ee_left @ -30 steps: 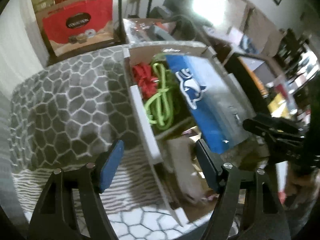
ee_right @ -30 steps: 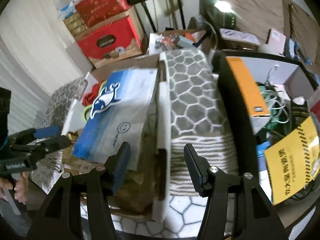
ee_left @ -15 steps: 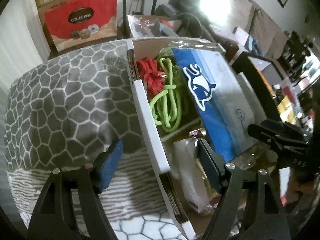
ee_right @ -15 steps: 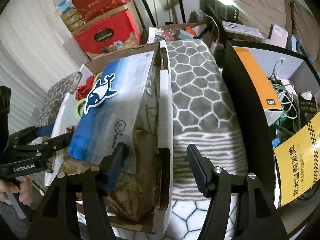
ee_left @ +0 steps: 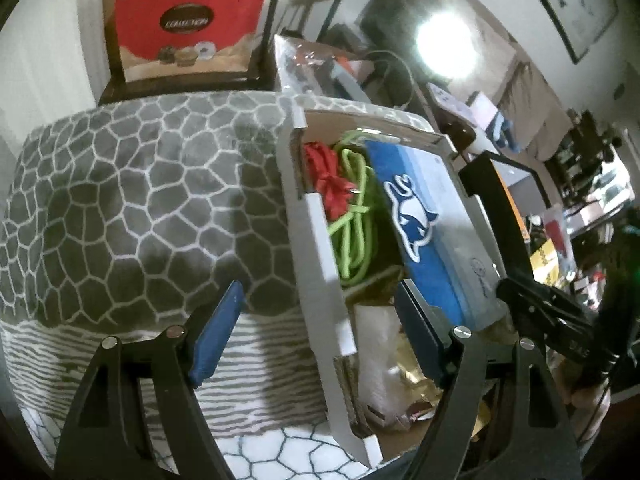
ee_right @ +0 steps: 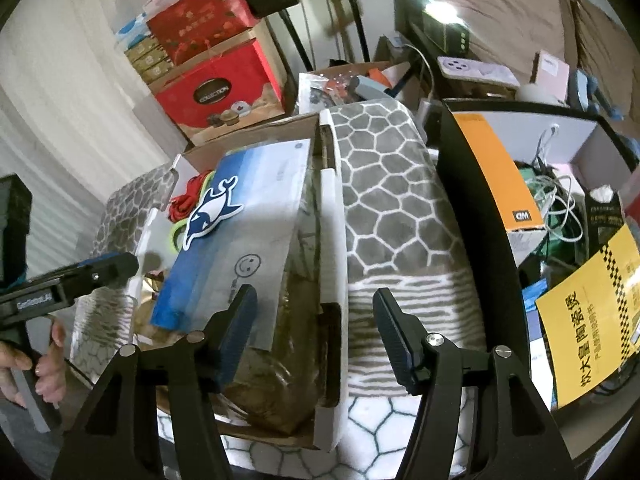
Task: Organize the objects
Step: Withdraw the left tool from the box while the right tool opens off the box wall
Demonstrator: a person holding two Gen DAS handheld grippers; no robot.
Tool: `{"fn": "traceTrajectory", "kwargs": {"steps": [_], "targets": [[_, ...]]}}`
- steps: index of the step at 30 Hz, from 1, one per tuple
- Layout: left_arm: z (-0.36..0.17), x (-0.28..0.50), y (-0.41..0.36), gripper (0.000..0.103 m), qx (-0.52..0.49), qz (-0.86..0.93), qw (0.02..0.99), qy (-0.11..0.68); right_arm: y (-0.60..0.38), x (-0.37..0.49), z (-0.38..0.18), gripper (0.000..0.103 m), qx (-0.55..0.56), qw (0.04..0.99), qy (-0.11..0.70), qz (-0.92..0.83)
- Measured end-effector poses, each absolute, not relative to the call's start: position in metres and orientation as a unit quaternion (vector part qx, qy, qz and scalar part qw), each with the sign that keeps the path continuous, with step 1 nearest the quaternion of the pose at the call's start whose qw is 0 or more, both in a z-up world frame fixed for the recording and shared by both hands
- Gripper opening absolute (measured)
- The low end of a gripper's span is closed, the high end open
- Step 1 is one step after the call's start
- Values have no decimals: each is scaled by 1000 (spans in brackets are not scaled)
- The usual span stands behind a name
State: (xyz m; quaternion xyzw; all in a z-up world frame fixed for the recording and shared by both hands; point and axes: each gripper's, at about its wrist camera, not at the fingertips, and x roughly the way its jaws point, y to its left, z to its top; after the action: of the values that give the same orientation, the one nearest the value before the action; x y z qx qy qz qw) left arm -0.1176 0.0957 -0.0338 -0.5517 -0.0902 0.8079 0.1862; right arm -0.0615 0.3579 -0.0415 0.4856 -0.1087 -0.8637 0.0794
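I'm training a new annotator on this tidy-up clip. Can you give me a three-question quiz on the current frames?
1. True or false: the blue whale envelope lies inside the cardboard box.
2. What colour is the cord beside the red ribbon?
3. What straddles the box's white wall: (a) left gripper, (b) right gripper, (c) both?

Key: 1 true; 2 bright green; 3 c, neither gripping it.

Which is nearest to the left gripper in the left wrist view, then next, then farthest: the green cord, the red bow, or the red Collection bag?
From the left gripper:
1. Green cord, inside the cardboard box, just beyond the fingertips.
2. Red bow, farther back in the same box.
3. Red Collection bag, beyond the patterned blanket, at the back.
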Motion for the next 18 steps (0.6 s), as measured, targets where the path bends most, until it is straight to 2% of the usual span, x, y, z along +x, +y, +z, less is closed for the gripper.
{"fn": "traceTrajectory", "kwargs": {"steps": [12,18], "targets": [[-35,-168,80,75,-565,799,160,-127,382,-56,-38,47,485,54,-128,-863],[-18,-184,85,75,-540,818,163,-112,383,-30,-28,46,472,66,-148,-866]]}}
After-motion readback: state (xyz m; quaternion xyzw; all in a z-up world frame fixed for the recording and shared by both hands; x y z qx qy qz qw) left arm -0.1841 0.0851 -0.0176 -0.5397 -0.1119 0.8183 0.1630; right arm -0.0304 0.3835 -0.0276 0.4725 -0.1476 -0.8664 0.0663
